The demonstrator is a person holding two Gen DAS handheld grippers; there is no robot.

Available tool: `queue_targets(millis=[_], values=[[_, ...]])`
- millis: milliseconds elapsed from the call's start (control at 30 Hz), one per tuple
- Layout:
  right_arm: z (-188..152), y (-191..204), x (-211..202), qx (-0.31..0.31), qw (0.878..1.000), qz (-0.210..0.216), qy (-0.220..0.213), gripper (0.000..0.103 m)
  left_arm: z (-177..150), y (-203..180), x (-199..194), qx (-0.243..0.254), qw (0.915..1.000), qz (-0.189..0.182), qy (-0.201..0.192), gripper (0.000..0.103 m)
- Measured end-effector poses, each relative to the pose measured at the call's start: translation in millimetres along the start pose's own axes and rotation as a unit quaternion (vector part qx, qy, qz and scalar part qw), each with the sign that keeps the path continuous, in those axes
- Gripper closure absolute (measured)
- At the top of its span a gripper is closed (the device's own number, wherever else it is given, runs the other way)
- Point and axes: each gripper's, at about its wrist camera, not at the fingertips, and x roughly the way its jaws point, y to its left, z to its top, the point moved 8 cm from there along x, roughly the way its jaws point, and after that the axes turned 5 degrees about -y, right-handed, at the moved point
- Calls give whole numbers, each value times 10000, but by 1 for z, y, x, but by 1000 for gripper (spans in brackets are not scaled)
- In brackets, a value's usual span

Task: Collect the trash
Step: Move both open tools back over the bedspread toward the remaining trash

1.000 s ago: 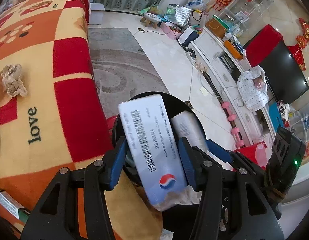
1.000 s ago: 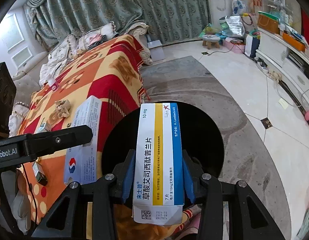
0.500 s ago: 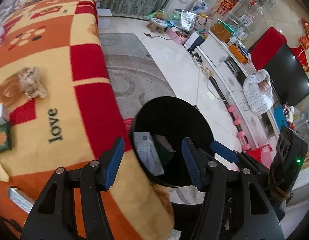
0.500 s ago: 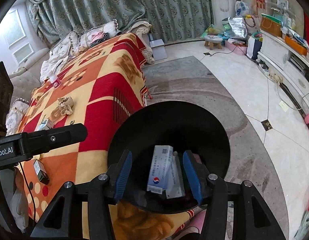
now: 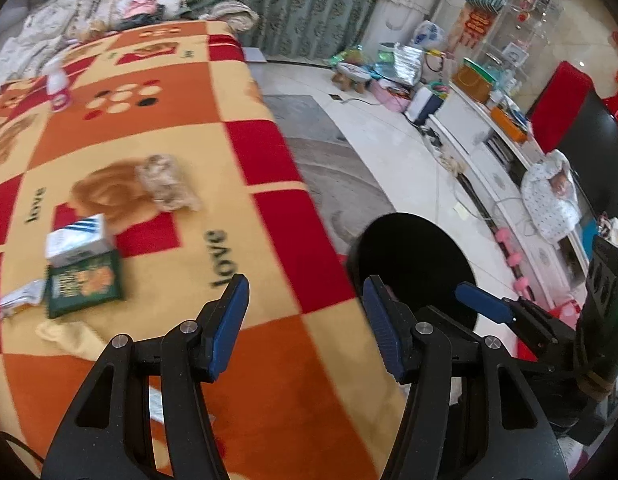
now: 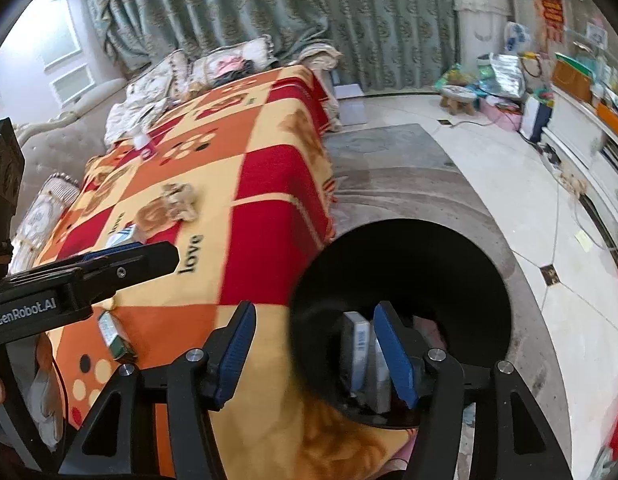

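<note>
Landmark: black bin (image 6: 461,264), round, standing on the floor just beside the edge of the blanket (image 5: 149,128), a checked red, orange and cream cover spread over a low surface.
Left gripper (image 5: 305,320): held over the blanket edge just beside the bin; its blue-padded fingers (image 5: 229,320) stand well apart with nothing between them. Its jaws have just been opening.
Right gripper (image 6: 323,354): over the near rim of the bin; its fingers (image 6: 393,356) are spread apart and grip nothing, and its jaws have just been opening.
Trash in the bin: two flat medicine boxes (image 6: 359,354) stand on end inside it, seen past the right gripper's fingers and not touched by them.
Trash away from the bin, on the blanket: a crumpled brown paper wad (image 5: 167,182) farthest across the checks; nearer, a white and blue carton (image 5: 75,240) touching a dark green packet (image 5: 85,282).
Beside the packet, on its side away from the bin: a silvery wrapper (image 5: 19,300), and a pale yellow scrap (image 5: 69,338) nearer the camera.
Small box (image 6: 115,338): white and green, on the orange check, well apart from the bin, below the left gripper as the right wrist view shows it.
Far end of the blanket from the bin: a small pink and white bottle (image 5: 59,84), upright, blurred.
</note>
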Motion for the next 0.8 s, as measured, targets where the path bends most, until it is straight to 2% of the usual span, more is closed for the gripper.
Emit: queue_targets(millis=[333, 667, 800], values=[[1, 71, 18, -470, 9980, 396, 131, 42, -3, 90, -35, -295, 9975, 595, -244, 45], [-2, 122, 50, -761, 9938, 705, 405, 39, -29, 209, -62, -649, 9892, 1295, -198, 45], [4, 135, 68, -796, 9926, 771, 503, 38, -41, 246, -66, -594, 9874, 1462, -138, 45]])
